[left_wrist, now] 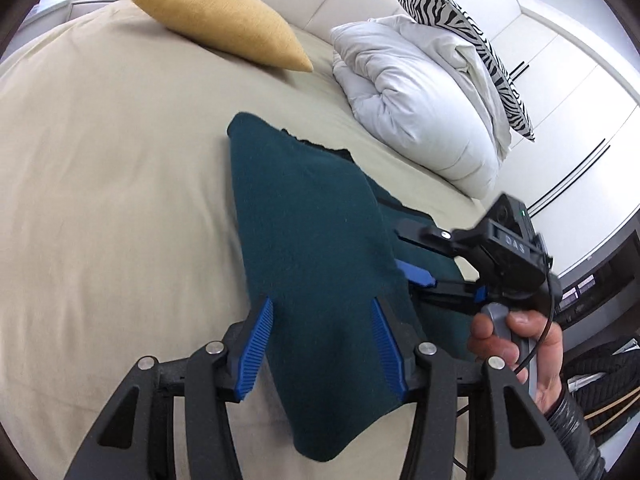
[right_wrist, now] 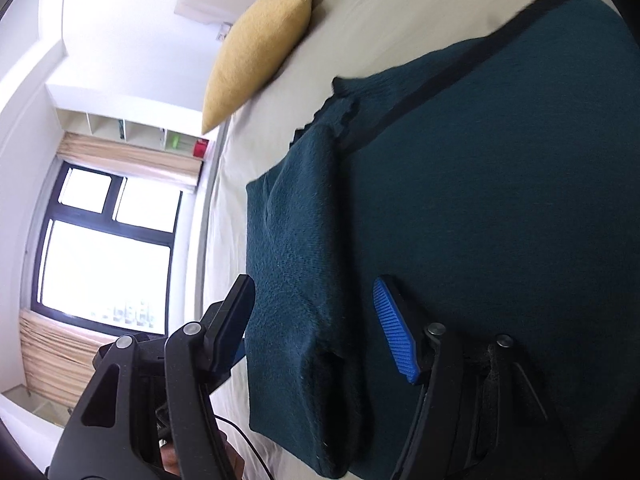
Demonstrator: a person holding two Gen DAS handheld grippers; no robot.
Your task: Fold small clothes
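Note:
A dark teal knit garment (left_wrist: 316, 248) lies on the beige bed sheet (left_wrist: 112, 184), partly folded, with one flap doubled over the rest. My left gripper (left_wrist: 322, 312) is open, its blue-padded fingers (left_wrist: 256, 348) straddling the near end of the folded flap. My right gripper (left_wrist: 408, 256) shows at the garment's right edge, held by a hand. In the right wrist view the right gripper (right_wrist: 316, 308) is open around the folded edge of the garment (right_wrist: 480, 216), one finger on each side. A black trim strip (right_wrist: 440, 80) runs across the cloth.
A yellow cushion (left_wrist: 224, 20) lies at the bed's head. A bunched white duvet (left_wrist: 420, 104) and a zebra pillow (left_wrist: 472, 40) sit at the far right. A window (right_wrist: 108, 248) and shelves (right_wrist: 132, 128) stand beyond the bed edge. White wardrobes (left_wrist: 580, 88) are to the right.

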